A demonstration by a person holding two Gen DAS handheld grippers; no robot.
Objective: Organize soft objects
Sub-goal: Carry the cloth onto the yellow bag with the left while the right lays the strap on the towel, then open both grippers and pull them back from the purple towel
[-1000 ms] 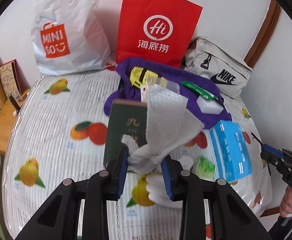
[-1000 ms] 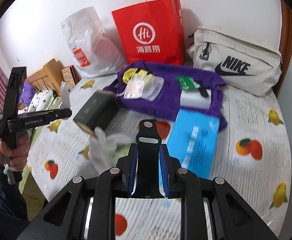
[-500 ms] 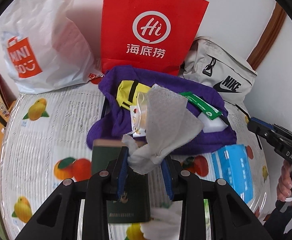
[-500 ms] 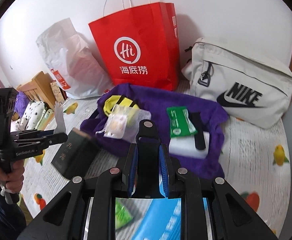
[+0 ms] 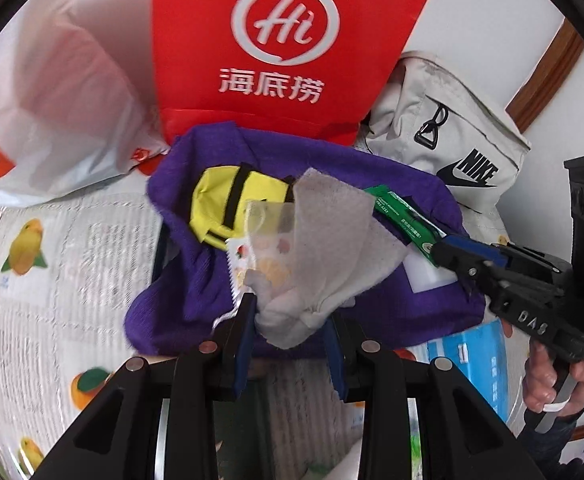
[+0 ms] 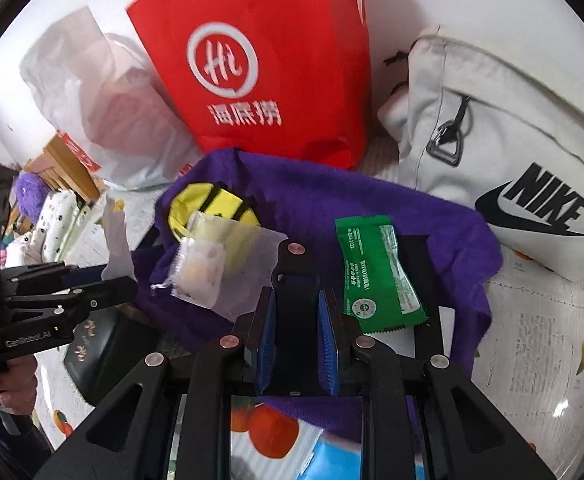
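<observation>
My left gripper (image 5: 288, 320) is shut on a crumpled white cloth (image 5: 332, 240) that stands up between its blue pads. It hangs over the near edge of a purple towel (image 5: 196, 264) that carries a yellow pouch (image 5: 220, 204), a clear sachet (image 6: 220, 276) and a green packet (image 6: 376, 276). My right gripper (image 6: 296, 300) is shut on a black strap (image 6: 294, 268) and hovers over the towel (image 6: 332, 196) beside the green packet. The left wrist view shows the right gripper (image 5: 448, 250) pointing in from the right. The left gripper (image 6: 120, 280) with its cloth (image 6: 118, 240) appears at the left of the right wrist view.
A red paper bag (image 5: 292, 60), a white plastic bag (image 5: 52, 100) and a pale Nike bag (image 6: 492, 152) stand behind the towel against the wall. A blue box (image 5: 476, 360) and a dark green box (image 6: 104, 344) lie nearer me on the fruit-print tablecloth (image 5: 52, 260).
Both grippers have moved forward over the table toward the purple towel and the bags, each still holding its item. The dark green box has slipped under the left gripper.
</observation>
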